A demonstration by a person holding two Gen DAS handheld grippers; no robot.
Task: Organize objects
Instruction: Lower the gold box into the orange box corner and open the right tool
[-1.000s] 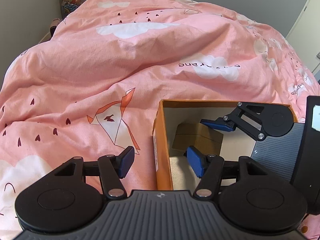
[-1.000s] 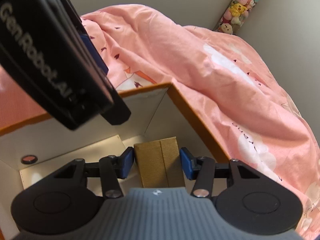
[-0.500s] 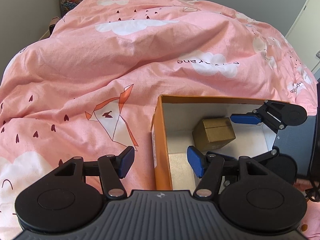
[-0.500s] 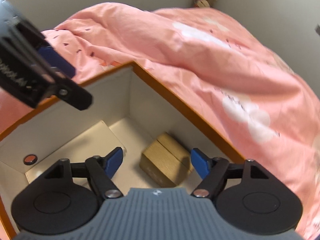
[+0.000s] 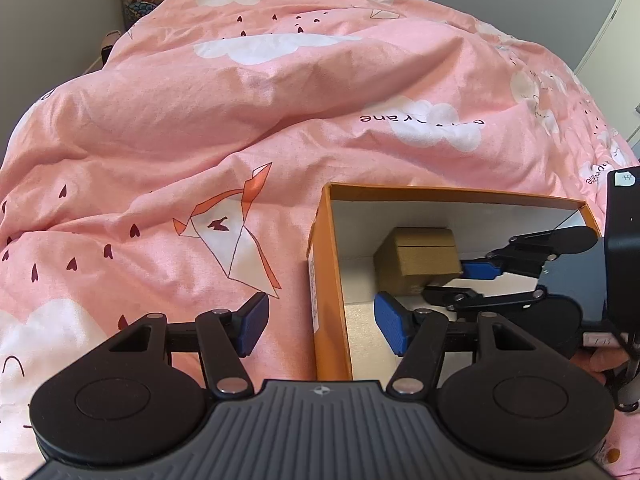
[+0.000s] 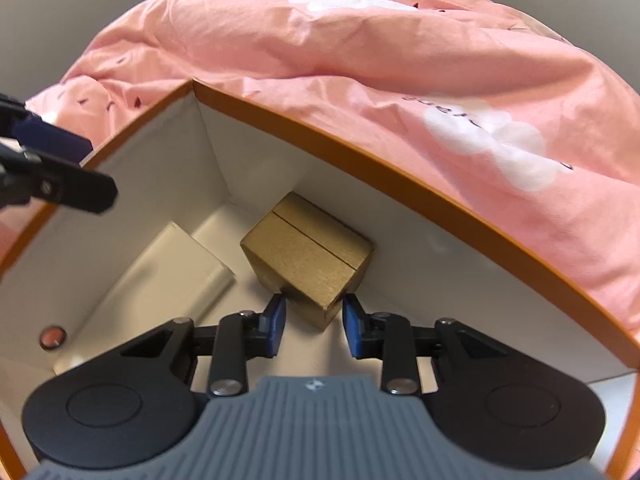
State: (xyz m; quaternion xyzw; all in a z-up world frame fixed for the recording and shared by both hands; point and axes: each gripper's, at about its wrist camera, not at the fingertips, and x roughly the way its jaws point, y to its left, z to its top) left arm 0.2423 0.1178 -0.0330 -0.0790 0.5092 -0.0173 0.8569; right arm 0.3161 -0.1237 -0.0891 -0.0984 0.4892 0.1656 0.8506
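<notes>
gold box (image 6: 306, 258) inside orange carton (image 6: 400, 168), right gripper (image 6: 313, 322) fingers closing around its corner, left gripper (image 5: 318, 322) spread

A bed carries everything, covered by a rumpled pink duvet (image 5: 248, 128) printed with white clouds, small dark hearts and an origami bird. An open orange box (image 5: 325, 280) with white inner walls sits directly on the duvet toward the near right, and the fabric rises in folds behind it. The rest of the cover nearby lies bare.
</notes>
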